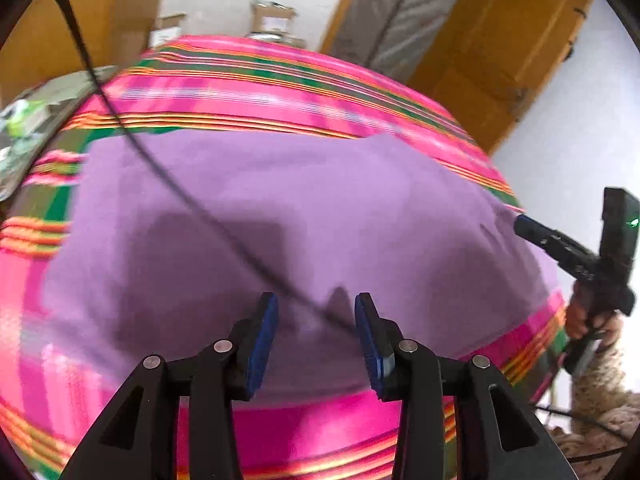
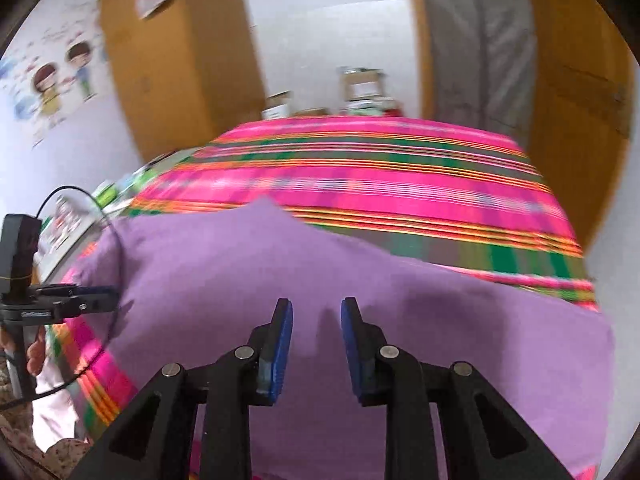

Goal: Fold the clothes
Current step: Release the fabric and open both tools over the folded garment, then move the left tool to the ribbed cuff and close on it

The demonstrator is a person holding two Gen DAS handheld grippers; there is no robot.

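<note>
Clearly no writing reads on the purple garment (image 1: 280,216) or striped blanket (image 1: 280,88).

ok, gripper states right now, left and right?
Left gripper: open, nothing held, above the purple cloth.
Right gripper: open, nothing held, over the same cloth.

Pretty ordinary bedroom: white walls (image 2: 320,40), a wooden door (image 1: 500,48) on the right and a wooden wardrobe (image 2: 168,80) on the left. Cartoon kid stickers (image 2: 60,80) decorate the left wall. A grey mattress (image 2: 480,40) leans upright by the door, with cardboard boxes (image 2: 360,88) stacked at the back. Soft daylight.
</note>
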